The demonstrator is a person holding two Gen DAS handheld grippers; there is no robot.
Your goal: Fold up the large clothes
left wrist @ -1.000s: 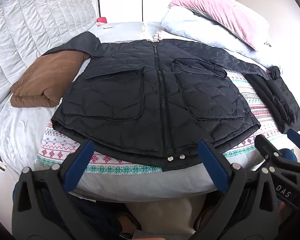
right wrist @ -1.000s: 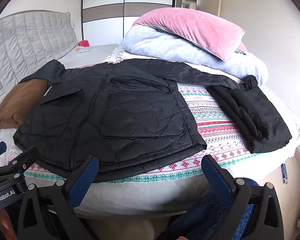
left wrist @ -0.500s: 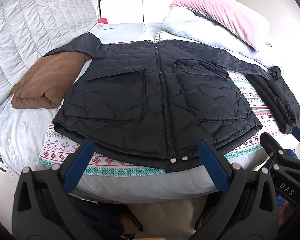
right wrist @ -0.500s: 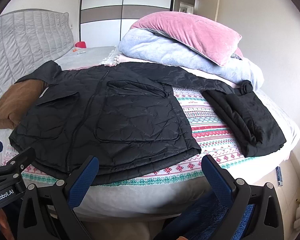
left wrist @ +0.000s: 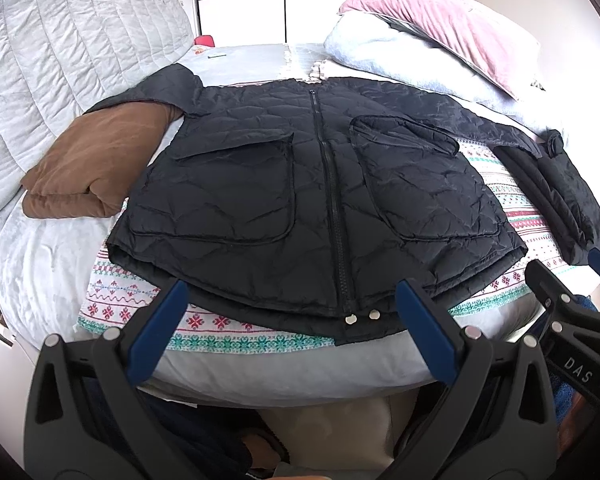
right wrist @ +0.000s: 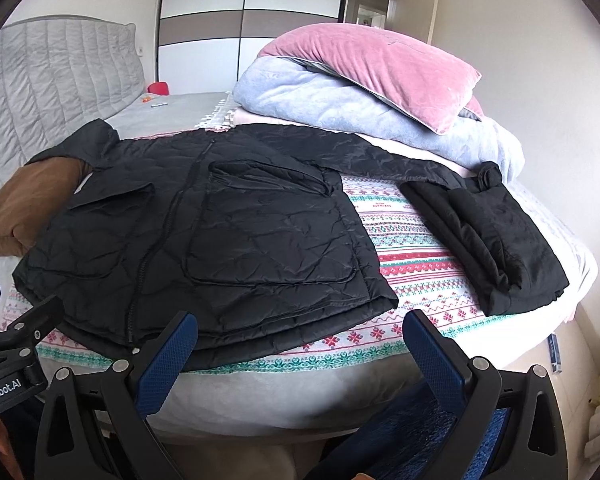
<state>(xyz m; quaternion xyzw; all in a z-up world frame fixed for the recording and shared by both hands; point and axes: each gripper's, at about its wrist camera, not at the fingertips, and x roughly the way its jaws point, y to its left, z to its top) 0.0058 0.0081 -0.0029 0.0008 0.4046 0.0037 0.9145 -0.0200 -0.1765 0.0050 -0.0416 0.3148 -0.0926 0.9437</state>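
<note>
Black jacket [left wrist: 324,200]: quilted synthetic cloth, showing a faint sheen and fine creases; a matt zip is running down its front, with two shiny metal snaps [left wrist: 363,317] at 6 o'clock on the hem. Patterned blanket [right wrist: 412,264]: knitted-looking cloth, matt. Brown cushion [left wrist: 92,160] at 9 o'clock: soft, matt, suede-like fabric. Pink pillow [right wrist: 384,68] at 1 o'clock: velvet, catching light in streaks. Pale blue blanket [right wrist: 340,108] beneath it: fleecy, nubbly. Headboard [left wrist: 60,40]: grey stitched padded cloth. Left gripper [left wrist: 296,328] and right gripper [right wrist: 304,344]: matt black plastic frames, blue textured rubbery pads [right wrist: 168,364], bright metal rivets. Wardrobe doors [right wrist: 252,8]: smooth, glossy panels.
</note>
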